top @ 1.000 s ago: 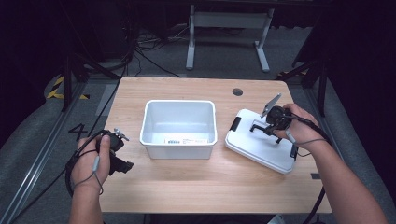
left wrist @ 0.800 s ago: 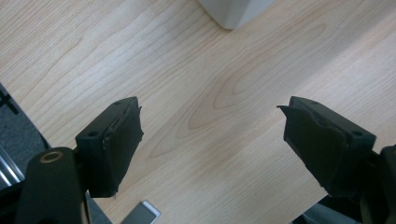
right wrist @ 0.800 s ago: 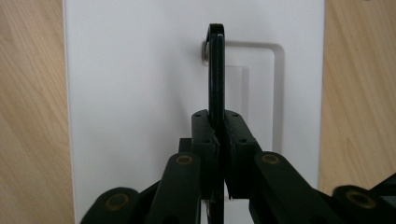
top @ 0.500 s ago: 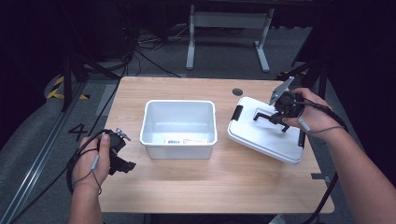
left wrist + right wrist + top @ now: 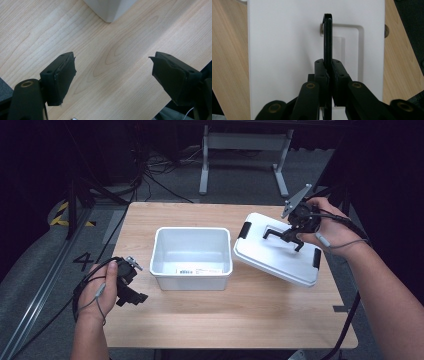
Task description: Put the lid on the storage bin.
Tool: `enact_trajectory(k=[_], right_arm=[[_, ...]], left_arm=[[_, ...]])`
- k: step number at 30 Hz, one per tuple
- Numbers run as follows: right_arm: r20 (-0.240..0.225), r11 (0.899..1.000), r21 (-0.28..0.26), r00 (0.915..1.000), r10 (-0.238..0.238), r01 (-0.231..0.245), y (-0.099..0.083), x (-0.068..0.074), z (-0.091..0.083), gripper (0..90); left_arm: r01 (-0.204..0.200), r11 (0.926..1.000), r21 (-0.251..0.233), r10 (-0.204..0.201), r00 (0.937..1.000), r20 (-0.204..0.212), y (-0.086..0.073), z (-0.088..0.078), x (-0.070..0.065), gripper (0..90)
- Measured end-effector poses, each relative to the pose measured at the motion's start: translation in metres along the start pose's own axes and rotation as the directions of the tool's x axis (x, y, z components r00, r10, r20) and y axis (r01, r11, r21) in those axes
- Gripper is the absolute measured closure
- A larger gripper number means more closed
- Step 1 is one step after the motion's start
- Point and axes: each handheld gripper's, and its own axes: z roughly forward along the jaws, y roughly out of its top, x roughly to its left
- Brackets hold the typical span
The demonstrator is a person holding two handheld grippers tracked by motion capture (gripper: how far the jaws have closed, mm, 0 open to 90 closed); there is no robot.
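Observation:
An open white bin stands mid-table with a small label on its front wall. To its right a white lid with black side latches hangs tilted above the table. My right gripper is shut on the lid's black handle, which stands upright between the jaws over the lid. My left gripper rests low at the table's left edge, open with nothing between its jaws. A corner of the bin shows beyond it.
The wooden table has bare room in front of the bin and at the left. A metal stand and cables lie on the dark floor beyond the far edge. Cables trail from both grippers.
My right gripper has lifted the lid by its handle off the table and carried it up and slightly away. The left gripper has stayed put.

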Motion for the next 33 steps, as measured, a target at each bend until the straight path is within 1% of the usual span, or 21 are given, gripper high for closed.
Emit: enact_trajectory(k=[1, 3, 4, 5, 6, 8, 12, 15, 17, 20, 23, 26, 27, 28, 29, 31, 33], right_arm=[[0.003, 1.0, 0.006, 0.9999, -0.014, 0.014, 0.005, 0.0, -0.001, 84.6], [0.01, 0.999, 0.01, 0.9994, -0.033, 0.033, 0.013, 0.001, -0.002, 84.7], [0.012, 0.999, 0.012, 0.9989, -0.044, 0.044, 0.017, 0.001, -0.003, 84.7], [0.011, 0.999, 0.012, 0.9985, -0.053, 0.053, 0.021, 0.002, -0.004, 84.7], [0.011, 0.999, 0.012, 0.9985, -0.053, 0.053, 0.021, 0.002, -0.004, 84.7], [0.015, 0.998, 0.003, 0.9974, -0.07, 0.07, 0.034, 0.004, -0.007, 84.7], [0.012, 0.995, -0.003, 0.9947, -0.102, 0.102, 0.056, 0.009, -0.008, 84.7], [0.016, 0.99, 0.008, 0.9896, -0.143, 0.143, 0.073, 0.015, -0.005, 84.7], [0.02, 0.986, 0.016, 0.9855, -0.168, 0.168, 0.082, 0.018, -0.004, 84.7], [0.017, 0.983, 0.004, 0.9827, -0.184, 0.184, 0.097, 0.023, -0.002, 84.7], [0.005, 0.978, -0.009, 0.9785, -0.206, 0.206, 0.111, 0.029, 0.002, 84.7], [-0.006, 0.972, -0.019, 0.9723, -0.234, 0.234, 0.126, 0.035, 0.008, 84.7], [-0.009, 0.972, -0.018, 0.9716, -0.236, 0.236, 0.13, 0.037, 0.009, 84.7], [-0.013, 0.968, -0.02, 0.9681, -0.25, 0.25, 0.134, 0.038, 0.011, 84.7], [-0.018, 0.968, -0.023, 0.9677, -0.252, 0.251, 0.138, 0.04, 0.012, 84.7], [-0.026, 0.964, -0.031, 0.9641, -0.264, 0.264, 0.146, 0.042, 0.014, 84.7], [-0.027, 0.962, -0.037, 0.9624, -0.27, 0.269, 0.154, 0.045, 0.016, 84.7]], left_arm=[[0.013, 0.9999, 0.0, -0.013, 0.9999, -0.005, -0.001, 0.001, 0.001, 19.4], [0.012, 0.9999, 0.004, -0.012, 0.9999, -0.012, -0.001, 0.001, 0.001, 19.7], [0.006, 1.0, 0.002, -0.006, 0.9999, -0.008, -0.001, 0.001, 0.001, 19.8], [0.001, 1.0, -0.003, -0.001, 1.0, 0.006, -0.002, 0.0, 0.002, 19.8], [0.001, 1.0, -0.003, -0.001, 1.0, 0.006, -0.002, 0.0, 0.002, 19.6], [0.007, 0.9997, -0.024, -0.007, 1.0, 0.005, -0.003, -0.002, 0.003, 19.5], [0.009, 0.9996, -0.027, -0.009, 1.0, 0.001, -0.004, -0.005, 0.004, 19.5], [0.007, 0.9995, -0.031, -0.007, 1.0, 0.006, -0.004, -0.005, 0.002, 19.6], [-0.002, 0.9994, -0.034, 0.003, 1.0, 0.006, -0.005, -0.006, 0.001, 19.5], [0.0, 0.9993, -0.039, 0.0, 1.0, 0.004, -0.006, -0.008, 0.002, 19.5], [0.001, 0.9993, -0.038, -0.001, 1.0, 0.007, -0.006, -0.007, 0.003, 19.5], [0.002, 0.9993, -0.037, -0.002, 1.0, 0.006, -0.006, -0.007, 0.004, 19.5], [0.003, 0.9993, -0.038, -0.003, 1.0, 0.005, -0.007, -0.008, 0.005, 19.5], [0.008, 0.9991, -0.041, -0.008, 1.0, 0.006, -0.007, -0.008, 0.004, 19.5], [-0.001, 0.9989, -0.046, 0.001, 1.0, -0.001, -0.007, -0.008, 0.005, 19.5], [0.006, 0.9989, -0.047, -0.005, 0.9999, 0.01, -0.008, -0.009, 0.005, 19.5], [0.006, 0.9988, -0.049, -0.006, 1.0, 0.007, -0.008, -0.008, 0.006, 19.3]])
